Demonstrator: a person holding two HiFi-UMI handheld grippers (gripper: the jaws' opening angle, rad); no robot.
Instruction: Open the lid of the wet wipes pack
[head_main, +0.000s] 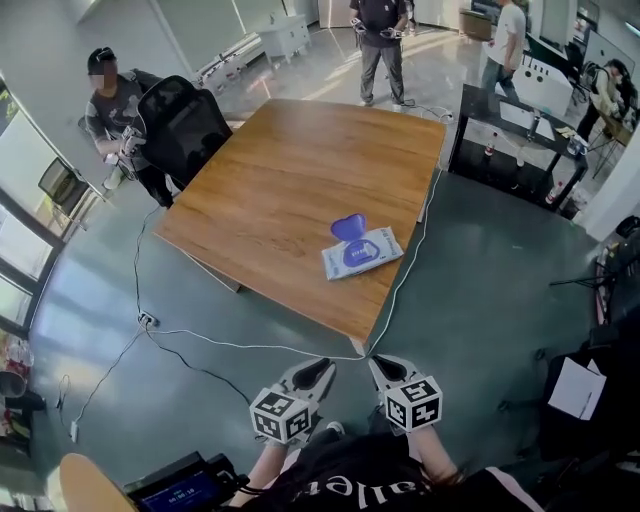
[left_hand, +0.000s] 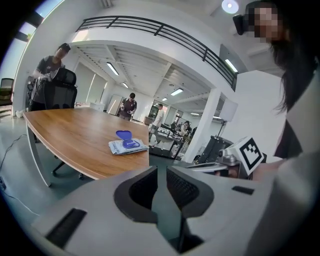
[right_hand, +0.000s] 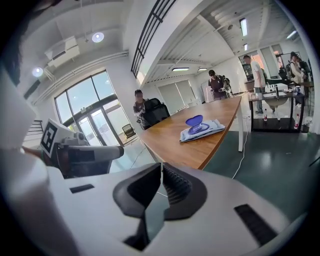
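Grey plastic jaws nearest me: my L gripper (head_main: 318, 372) sits at 6 o'clock in head view, jaws all but together, just a thin slit w/ nothing in it. R gripper (head_main: 385, 367) is just beside it at its 3 o'clock, tips touching, also holding nothing. Both hang off the table (head_main: 270, 190) corner, over teal floor (head_main: 470, 290), w/ a white cable (head_main: 250, 345) running past. Further out at 12 o'clock I see the wet wipes pack (head_main: 362, 252) flat on the wood near the close edge, well apart from both grippers. Its purple lid (head_main: 348, 227) stands flipped open at the pack's 11 o'clock side. Beyond, black chair (head_main: 180, 125) at 10 o'clock w/ a person (head_main: 110, 105) beside it; more ppl (head_main: 380, 45) past the far end, 12–1 o'clock
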